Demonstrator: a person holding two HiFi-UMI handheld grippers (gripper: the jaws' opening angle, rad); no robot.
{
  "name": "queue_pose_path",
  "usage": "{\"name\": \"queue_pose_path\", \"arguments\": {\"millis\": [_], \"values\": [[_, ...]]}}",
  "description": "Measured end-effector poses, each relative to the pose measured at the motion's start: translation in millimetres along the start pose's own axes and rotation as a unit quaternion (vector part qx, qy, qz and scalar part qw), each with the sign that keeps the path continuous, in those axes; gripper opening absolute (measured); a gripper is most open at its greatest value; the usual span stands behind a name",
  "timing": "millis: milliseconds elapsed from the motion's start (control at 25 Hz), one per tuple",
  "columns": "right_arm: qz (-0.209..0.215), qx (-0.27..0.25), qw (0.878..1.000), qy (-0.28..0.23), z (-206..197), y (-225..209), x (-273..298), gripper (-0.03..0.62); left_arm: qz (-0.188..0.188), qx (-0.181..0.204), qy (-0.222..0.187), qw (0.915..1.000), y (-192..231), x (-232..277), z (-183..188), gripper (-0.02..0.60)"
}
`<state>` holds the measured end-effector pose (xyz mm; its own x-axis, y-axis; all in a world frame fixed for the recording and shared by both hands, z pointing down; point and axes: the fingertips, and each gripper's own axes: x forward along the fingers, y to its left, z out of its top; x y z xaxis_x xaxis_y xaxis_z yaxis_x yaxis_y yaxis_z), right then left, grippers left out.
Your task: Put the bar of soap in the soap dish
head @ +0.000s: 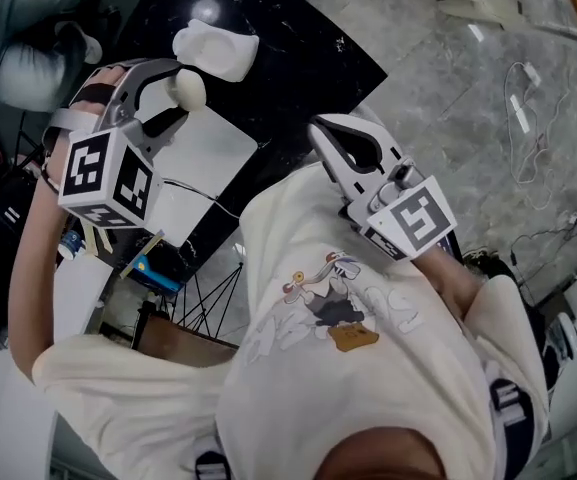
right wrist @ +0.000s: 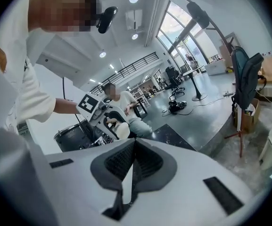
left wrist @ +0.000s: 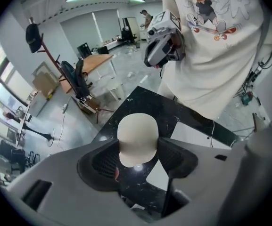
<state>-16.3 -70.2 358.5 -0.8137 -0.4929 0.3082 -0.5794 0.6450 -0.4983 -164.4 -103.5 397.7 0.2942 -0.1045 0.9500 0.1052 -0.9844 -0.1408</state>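
A cream, rounded bar of soap [head: 190, 87] sits between the pads of my left gripper [head: 178, 98], which is shut on it above the black marble table [head: 298, 38]. In the left gripper view the soap [left wrist: 137, 138] fills the gap between the dark pads, and the gripper [left wrist: 136, 157] points down at the table. The white soap dish [head: 215, 50] stands on the table just beyond the soap. My right gripper [head: 320, 133] hangs at the table's near edge with its jaws together and nothing in them [right wrist: 133, 164].
A white sheet [head: 203, 158] lies on the table under the left gripper. The person's cream shirt [head: 368, 308] fills the lower head view. Cables [head: 528, 118] trail over the grey floor at the right. Chairs and desks [left wrist: 86, 74] stand further off.
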Motion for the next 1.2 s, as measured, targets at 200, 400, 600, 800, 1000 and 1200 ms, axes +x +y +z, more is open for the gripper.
{"name": "queue_pose_path", "arguments": {"millis": [200, 400, 600, 800, 1000, 1200], "values": [[0.003, 0.008, 1.0, -0.003, 1.0, -1.6, 6.7, 0.006, -0.021, 0.102, 0.038, 0.9938, 9.6, 34.4, -3.7, 0.259], [0.004, 0.019, 1.0, -0.001, -2.2, -2.0, 13.9, 0.006, -0.045, 0.155, 0.051, 0.9855, 15.1, 60.4, -11.3, 0.259], [-0.003, 0.031, 1.0, -0.004, -5.0, -8.9, 18.2, 0.006, -0.051, 0.193, 0.064, 0.9778, 28.5, 85.6, -24.1, 0.259], [-0.003, 0.043, 0.999, -0.009, -5.8, -4.8, 19.0, 0.006, -0.064, 0.211, 0.069, 0.9729, 26.9, 112.9, -30.3, 0.259], [-0.016, 0.051, 0.999, 0.004, -11.4, -9.6, 21.8, 0.006, -0.082, 0.212, 0.07, 0.9714, 23.4, 126.3, -36.8, 0.259], [-0.019, 0.051, 0.998, 0.014, -13.0, -12.5, 24.7, 0.006, -0.099, 0.195, 0.074, 0.9729, 18.9, 137.3, -40.3, 0.259]]}}
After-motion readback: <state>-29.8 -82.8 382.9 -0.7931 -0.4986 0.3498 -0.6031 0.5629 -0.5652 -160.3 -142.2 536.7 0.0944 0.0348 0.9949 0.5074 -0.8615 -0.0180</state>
